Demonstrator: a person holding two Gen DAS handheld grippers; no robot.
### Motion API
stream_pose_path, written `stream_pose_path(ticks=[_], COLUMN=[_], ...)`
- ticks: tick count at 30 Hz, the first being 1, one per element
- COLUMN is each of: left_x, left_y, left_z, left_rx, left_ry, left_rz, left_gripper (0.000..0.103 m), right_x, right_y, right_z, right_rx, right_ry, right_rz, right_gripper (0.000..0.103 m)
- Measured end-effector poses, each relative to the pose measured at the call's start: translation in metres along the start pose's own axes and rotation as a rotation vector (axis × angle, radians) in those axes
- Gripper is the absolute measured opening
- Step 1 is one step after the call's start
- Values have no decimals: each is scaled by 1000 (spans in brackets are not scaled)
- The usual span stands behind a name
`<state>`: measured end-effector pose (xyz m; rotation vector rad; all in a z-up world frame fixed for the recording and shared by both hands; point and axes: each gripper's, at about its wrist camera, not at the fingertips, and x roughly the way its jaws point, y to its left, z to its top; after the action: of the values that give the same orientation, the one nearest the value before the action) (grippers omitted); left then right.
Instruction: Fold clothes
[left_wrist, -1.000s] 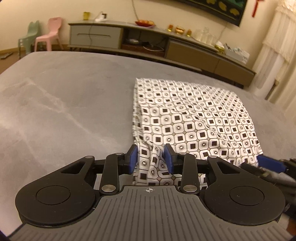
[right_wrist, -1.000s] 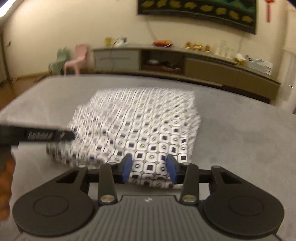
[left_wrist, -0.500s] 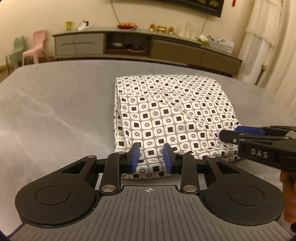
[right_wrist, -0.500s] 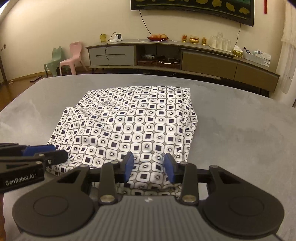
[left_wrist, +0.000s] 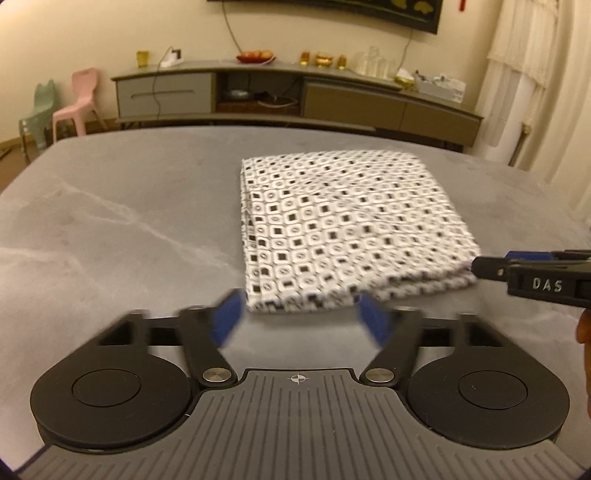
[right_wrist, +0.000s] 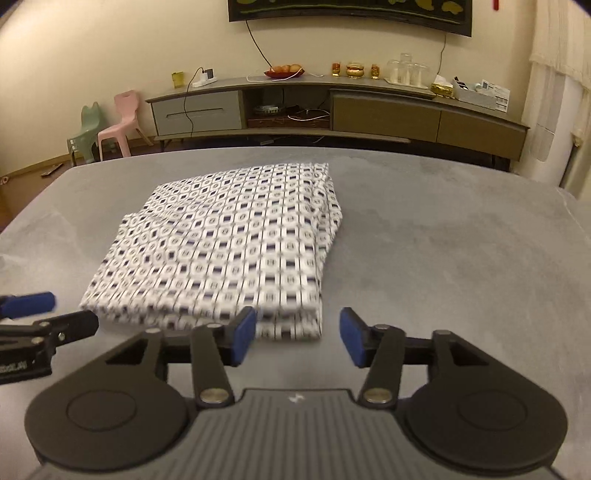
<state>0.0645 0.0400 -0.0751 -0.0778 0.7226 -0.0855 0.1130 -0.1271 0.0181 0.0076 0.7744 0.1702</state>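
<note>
Both claws sit low and level over the grey desk (left_wrist: 110, 229), pointing toward the far sideboard (right_wrist: 332, 107), and neither one has a grip on anything. The left claw (left_wrist: 299, 321) is spread wide, its blue pads smeared with motion blur, hanging just short of the near edge of the folded patterned cloth (left_wrist: 343, 225); one pad sits off the cloth's near left corner, the other close under its near edge, and whether that one brushes the fabric I cannot tell. Over in the right wrist view, the right claw (right_wrist: 297, 338) is parted wide too, its pads (right_wrist: 243, 334) sharp and clear, straddling the near right corner of the cloth (right_wrist: 229, 243) without pinching it. The cloth itself lies flat in a tidy rectangle in the middle of the desk, layered edges stacked along its near side. From the left camera the right claw's dark finger (left_wrist: 491, 267) reaches in toward the cloth's near right corner, with a sliver of the person's hand (left_wrist: 585, 332) behind it. From the right camera the left claw's finger (right_wrist: 70, 325) pokes in just off the cloth's near left corner.
</note>
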Motion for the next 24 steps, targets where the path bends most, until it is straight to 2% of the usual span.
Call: stream_pose_path(ticks=[3, 6, 9, 16, 24], left_x=[-22, -37, -45, -60, -66], left_y=[-9, -20, -33, -56, -52], left_z=[-6, -10, -12, -18, -18], left_rx=[14, 23, 36, 77, 28], left_ry=[-12, -17, -6, -28, -16], left_rz=[-6, -23, -24, -13, -30], left_gripper=[85, 92, 93, 93, 93], right_x=[-14, -25, -34, -51, -51], right_y=[-2, -5, -6, -2, 7], right_z=[-18, -34, -45, -41, -40], right_rx=[23, 49, 68, 61, 21], right_ry=[7, 19, 25, 4, 18], right_rz=[19, 30, 32, 26, 22], right_gripper=[57, 60, 63, 71, 73])
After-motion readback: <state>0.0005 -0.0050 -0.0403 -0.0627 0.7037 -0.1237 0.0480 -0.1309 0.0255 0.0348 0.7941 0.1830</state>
